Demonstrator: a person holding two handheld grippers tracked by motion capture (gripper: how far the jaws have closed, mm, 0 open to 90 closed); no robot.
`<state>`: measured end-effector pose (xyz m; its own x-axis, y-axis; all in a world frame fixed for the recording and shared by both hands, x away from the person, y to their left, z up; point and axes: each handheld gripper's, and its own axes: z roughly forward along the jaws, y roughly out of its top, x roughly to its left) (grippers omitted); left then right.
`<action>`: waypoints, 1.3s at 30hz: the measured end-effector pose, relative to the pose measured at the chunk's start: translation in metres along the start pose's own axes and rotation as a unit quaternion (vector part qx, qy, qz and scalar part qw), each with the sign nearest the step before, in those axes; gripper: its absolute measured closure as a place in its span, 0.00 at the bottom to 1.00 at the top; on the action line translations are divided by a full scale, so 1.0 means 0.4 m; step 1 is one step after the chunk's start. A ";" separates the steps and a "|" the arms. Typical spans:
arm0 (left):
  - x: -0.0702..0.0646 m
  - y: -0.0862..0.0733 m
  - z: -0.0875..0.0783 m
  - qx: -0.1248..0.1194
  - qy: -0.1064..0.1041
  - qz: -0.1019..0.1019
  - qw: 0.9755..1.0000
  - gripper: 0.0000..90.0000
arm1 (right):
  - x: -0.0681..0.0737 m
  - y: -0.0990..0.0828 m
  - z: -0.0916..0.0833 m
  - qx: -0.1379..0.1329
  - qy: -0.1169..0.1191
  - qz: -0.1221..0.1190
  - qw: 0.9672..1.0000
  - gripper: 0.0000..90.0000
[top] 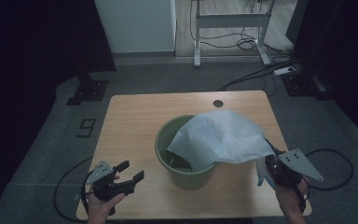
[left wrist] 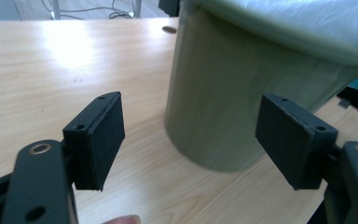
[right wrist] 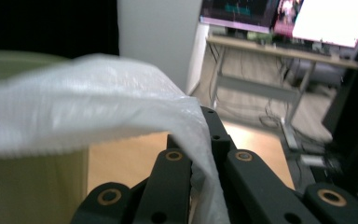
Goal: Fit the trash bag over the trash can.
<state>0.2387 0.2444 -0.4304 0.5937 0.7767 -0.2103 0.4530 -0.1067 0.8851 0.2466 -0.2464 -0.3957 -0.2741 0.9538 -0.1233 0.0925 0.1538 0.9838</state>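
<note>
A white desk frame (top: 230, 21) stands at the top centre of the high view, cables (top: 244, 44) looped beneath it. A power strip (top: 284, 71) lies upper right (on grey floor), and a "9" marking (top: 86, 127) sits left of the wooden table (top: 135, 126).

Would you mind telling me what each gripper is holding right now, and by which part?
The right gripper is shut on the white plastic bag, pinching its edge by the green bin. The left gripper is open, holding nothing.

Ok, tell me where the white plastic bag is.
In the high view the white plastic bag drapes over the green bin's right rim, its right corner pinched in the right tool.
</note>
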 end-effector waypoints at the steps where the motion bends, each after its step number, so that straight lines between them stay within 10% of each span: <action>1: -0.005 0.009 0.000 -0.001 0.001 0.001 1.000 0.26 | -0.001 0.017 0.005 -0.009 0.006 0.003 1.000 0.98; 16: -0.080 0.111 0.015 -0.022 0.000 0.013 1.000 0.26 | 0.134 0.128 0.053 -0.056 0.107 0.006 0.993 0.97; 39: -0.202 0.168 0.068 -0.024 -0.043 0.047 0.998 0.26 | 0.257 0.101 0.053 -0.024 0.145 -0.042 0.988 0.94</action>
<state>0.2394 0.1576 -0.3655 0.6878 0.7085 -0.1578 0.3618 -0.1462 0.9207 0.2426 -0.1367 -0.3713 -0.5422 0.8232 -0.1684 0.0142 0.2094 0.9777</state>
